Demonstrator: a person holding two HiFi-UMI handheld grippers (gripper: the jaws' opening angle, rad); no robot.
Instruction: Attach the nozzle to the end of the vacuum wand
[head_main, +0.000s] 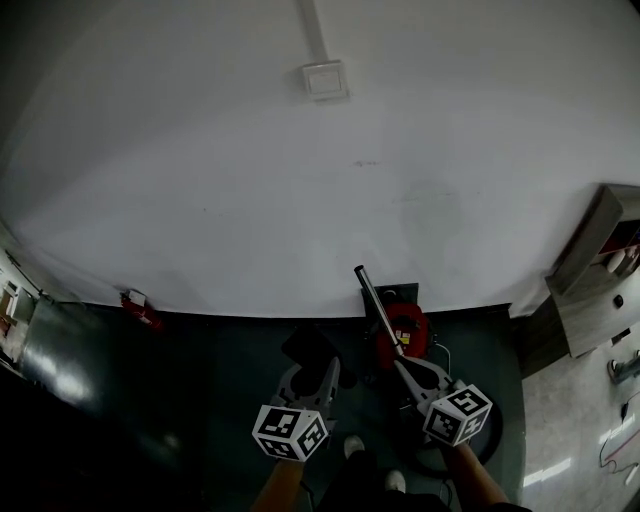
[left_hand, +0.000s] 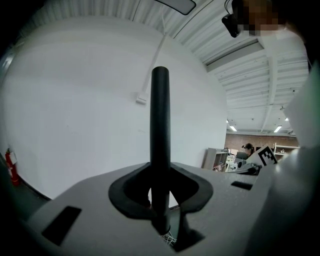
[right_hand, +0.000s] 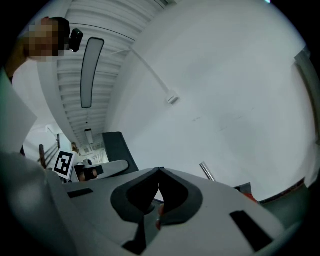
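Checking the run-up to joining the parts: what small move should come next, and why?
Probably swing the left gripper, shut on the black nozzle, across toward the silver wand and its free end. In the head view the nozzle sits apart from the wand, which rises beside the shut right gripper, so the two are not yet lined up.

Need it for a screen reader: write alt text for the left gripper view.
A black nozzle stands upright, gripped in the left hand-held gripper, against a white wall. A lit work area shows far off at right.
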